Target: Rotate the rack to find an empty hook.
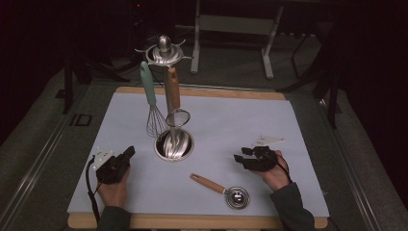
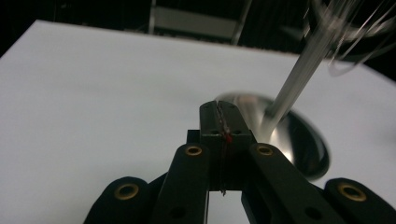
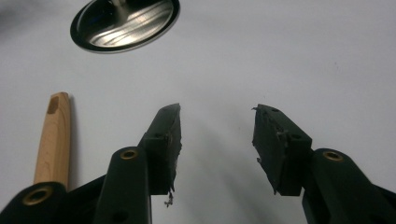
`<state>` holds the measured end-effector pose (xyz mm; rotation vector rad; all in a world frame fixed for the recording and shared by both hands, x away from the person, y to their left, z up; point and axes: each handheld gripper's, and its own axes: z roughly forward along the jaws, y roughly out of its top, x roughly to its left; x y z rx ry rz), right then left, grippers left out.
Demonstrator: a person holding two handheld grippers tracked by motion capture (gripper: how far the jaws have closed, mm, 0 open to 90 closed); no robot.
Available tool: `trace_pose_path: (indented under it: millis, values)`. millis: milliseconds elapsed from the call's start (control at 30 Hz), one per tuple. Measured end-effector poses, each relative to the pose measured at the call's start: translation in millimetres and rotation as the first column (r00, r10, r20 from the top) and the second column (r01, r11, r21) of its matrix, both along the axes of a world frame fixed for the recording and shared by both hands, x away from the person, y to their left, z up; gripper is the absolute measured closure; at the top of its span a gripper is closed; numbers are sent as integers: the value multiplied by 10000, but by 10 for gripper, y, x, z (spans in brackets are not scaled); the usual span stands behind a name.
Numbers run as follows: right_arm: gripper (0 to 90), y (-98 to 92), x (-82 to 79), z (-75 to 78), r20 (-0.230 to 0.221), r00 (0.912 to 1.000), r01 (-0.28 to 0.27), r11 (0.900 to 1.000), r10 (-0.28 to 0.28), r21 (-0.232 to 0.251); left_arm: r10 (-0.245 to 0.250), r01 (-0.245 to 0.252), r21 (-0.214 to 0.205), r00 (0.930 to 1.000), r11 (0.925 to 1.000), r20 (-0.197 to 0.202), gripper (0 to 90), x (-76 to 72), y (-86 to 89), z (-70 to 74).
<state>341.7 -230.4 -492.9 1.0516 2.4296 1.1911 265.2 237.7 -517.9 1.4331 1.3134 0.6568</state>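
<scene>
Your left gripper (image 2: 218, 105) has its jaws pressed together on nothing, your right gripper (image 3: 217, 121) gapes apart, and the wooden handle (image 3: 52, 140) runs behind its near arm.

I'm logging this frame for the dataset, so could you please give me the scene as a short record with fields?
surface: white mat on a wooden table
stand: steel utensil stand, round base
hanging: teal-handled whisk; wooden-handled strainer
lying loose: wooden-handled measuring spoon, near edge
left gripper: shut, empty
right gripper: open, empty
</scene>
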Motion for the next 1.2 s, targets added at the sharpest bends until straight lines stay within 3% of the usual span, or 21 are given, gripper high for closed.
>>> trace_pose_path:
  millis: [233,367,567,800,967,1200]
  values:
    - [518,-7,-4,-8,-70,10000,20,10000,-19,66,-31,51,-252,9969,9997,786,900,-2,-79,244]
    - [517,-25,-8,16,-22,10000,41,9998,-41,196,-168,242,-440,9868,9987,1613,900,-36,-144,440]
    - [517,-105,-23,38,-85,9997,214,9990,-211,404,-439,608,-612,9682,9963,2463,900,-30,-243,720]
    - [513,-78,-37,5,-62,9997,235,9997,-234,90,-653,938,-788,9492,9925,3077,900,32,-349,974]
    - [512,-66,-55,-13,-53,9997,219,9997,-219,-79,-540,1057,-1213,9280,9870,3688,900,55,-339,1212]
    - [512,-51,-61,-56,-200,9996,175,9997,-178,-159,-588,1192,-1093,8938,9868,4446,900,41,-361,1556]
